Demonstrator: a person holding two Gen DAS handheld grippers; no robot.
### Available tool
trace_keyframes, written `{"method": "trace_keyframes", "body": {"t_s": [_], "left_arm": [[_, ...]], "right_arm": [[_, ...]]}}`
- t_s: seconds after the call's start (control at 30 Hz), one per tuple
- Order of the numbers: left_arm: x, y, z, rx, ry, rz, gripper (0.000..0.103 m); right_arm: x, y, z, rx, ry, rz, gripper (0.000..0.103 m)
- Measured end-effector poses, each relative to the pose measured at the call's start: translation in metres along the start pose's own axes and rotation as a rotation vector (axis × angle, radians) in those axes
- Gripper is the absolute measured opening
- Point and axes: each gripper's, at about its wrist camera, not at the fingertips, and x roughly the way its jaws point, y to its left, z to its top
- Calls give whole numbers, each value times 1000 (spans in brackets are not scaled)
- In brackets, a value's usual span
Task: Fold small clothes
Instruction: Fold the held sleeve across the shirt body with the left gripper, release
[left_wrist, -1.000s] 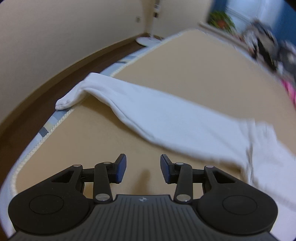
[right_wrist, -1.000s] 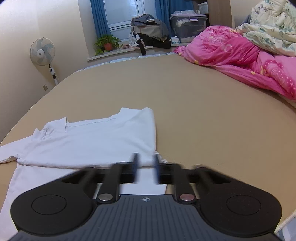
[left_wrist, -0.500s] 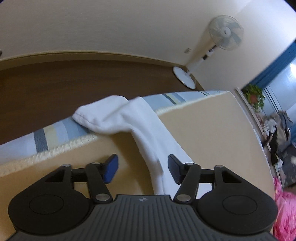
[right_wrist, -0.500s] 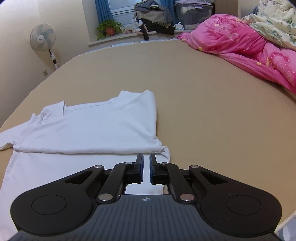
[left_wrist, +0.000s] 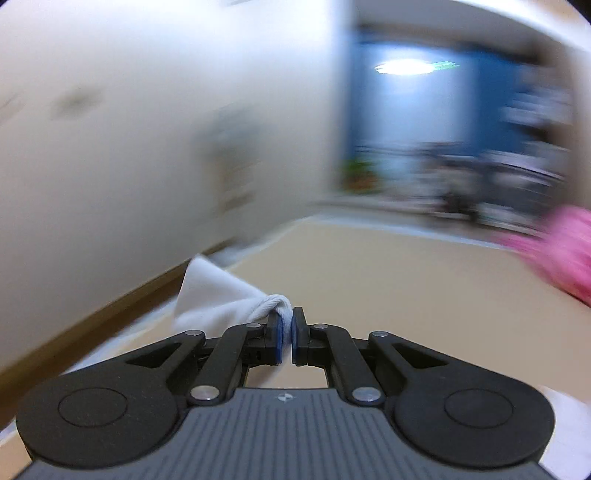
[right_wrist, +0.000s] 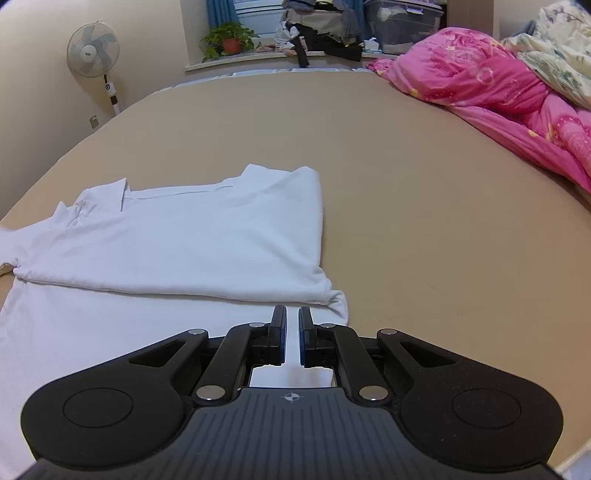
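Note:
A white shirt (right_wrist: 177, 236) lies on the tan bed (right_wrist: 406, 177), its right side folded over toward the left. My right gripper (right_wrist: 292, 321) hovers over the shirt's near right part, jaws nearly together with a thin gap and nothing between them. In the blurred left wrist view, my left gripper (left_wrist: 287, 322) is shut on the shirt's white sleeve (left_wrist: 218, 295), which bunches up at the left finger and hangs off to the left above the bed edge.
A pink quilt (right_wrist: 498, 96) and a floral blanket (right_wrist: 561, 48) lie on the bed's right side. A standing fan (right_wrist: 94, 51) is by the left wall. A plant (right_wrist: 229, 40), clothes and a plastic box (right_wrist: 402, 22) sit on the far window ledge.
My left gripper has closed on the sleeve end at the bed's edge and swung up with it, blurring the view. My right gripper has stayed nearly still over the shirt.

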Motion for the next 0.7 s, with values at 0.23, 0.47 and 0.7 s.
{"method": "trace_keyframes", "body": {"t_s": [0.23,0.47,0.7], "left_arm": [[-93,-164,-96,366,295,-531,34],[-104,-51,-82,401,311,-297,34],[-77,43,-66,245,379,-108,35]], "right_arm": [[-5,-10,-2,42,5,-8,6],[-10,-6,0,37,-13,44,6],[14,19,13,6,-43,82,6]]}}
